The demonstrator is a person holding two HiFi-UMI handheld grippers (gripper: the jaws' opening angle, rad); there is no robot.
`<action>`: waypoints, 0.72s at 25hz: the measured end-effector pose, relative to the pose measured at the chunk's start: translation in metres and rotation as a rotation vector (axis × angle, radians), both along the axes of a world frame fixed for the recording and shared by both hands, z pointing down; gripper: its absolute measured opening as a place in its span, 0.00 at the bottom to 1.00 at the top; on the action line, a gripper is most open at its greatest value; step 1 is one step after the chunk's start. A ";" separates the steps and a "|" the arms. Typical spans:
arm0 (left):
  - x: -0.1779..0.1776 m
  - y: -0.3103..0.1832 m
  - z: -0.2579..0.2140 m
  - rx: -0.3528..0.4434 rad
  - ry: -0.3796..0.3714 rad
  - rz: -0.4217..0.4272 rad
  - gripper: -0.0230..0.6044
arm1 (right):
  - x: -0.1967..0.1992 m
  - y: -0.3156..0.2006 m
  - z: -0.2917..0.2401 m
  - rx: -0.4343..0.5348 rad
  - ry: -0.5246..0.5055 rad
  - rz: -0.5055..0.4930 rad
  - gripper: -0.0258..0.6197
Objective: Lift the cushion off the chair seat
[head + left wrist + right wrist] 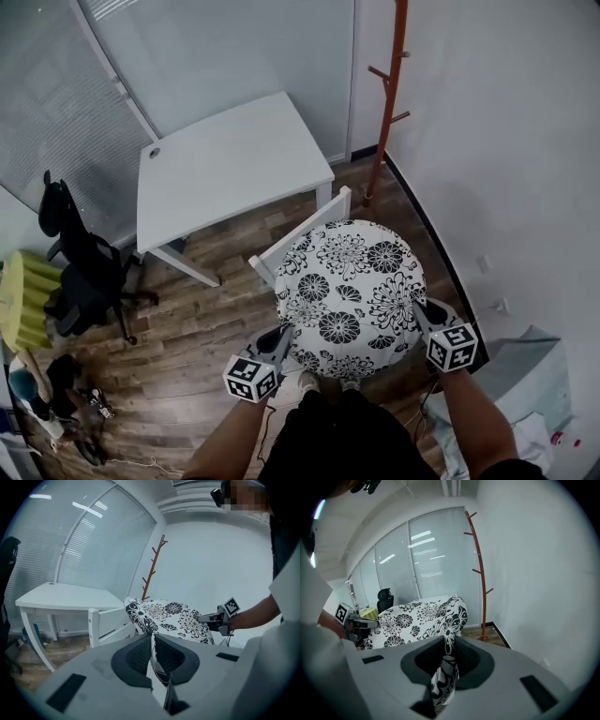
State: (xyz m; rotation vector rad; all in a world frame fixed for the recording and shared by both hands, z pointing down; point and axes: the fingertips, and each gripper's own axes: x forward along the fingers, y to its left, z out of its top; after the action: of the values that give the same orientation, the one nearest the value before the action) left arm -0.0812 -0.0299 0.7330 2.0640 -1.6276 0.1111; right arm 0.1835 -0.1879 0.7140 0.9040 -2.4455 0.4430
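- Cushion (352, 291) — round, white with black flowers — hangs between the two grippers over the white chair (302, 234). It hides the seat, so whether it touches the seat cannot be told.
- On the near-left rim the left hand-held gripper (281, 339) is closed on the cushion. In its own view the fabric edge runs pinched between the jaws.
- On the near-right rim the right hand-held gripper (419, 311) is clamped likewise, with a fold of the patterned fabric squeezed between its jaws.
- The chair's back rail shows just beside the cushion's far-left edge. In the left gripper view the cushion's far edge stands higher than the rail's top.
- Beyond the rail stands a white surface (225, 164), its near corner close to the chair, with a strip of wooden floor (206, 319) between them.
- A brown coat stand (386, 112) rises near the cushion's far edge, in the corner by the white wall (506, 150).
- That wall runs along the cushion's right side — little room there — and a pale grey object (530, 375) sits by the right forearm.
- To the left the floor lies open as far as a black office chair (84, 272), well apart from the cushion.
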 end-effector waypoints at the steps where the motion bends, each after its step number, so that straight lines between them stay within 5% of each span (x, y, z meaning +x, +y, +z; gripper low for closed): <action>1: 0.002 0.002 -0.004 0.005 -0.002 0.002 0.06 | -0.001 0.001 -0.004 0.006 -0.002 -0.005 0.13; 18: -0.023 0.003 -0.108 0.167 -0.066 -0.019 0.06 | 0.002 0.019 -0.099 0.089 -0.150 -0.008 0.13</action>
State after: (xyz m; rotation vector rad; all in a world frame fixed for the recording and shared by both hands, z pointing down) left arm -0.1038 -0.0268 0.6248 2.1898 -1.7488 0.0382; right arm 0.1853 -0.1691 0.6146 0.9275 -2.6221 0.4162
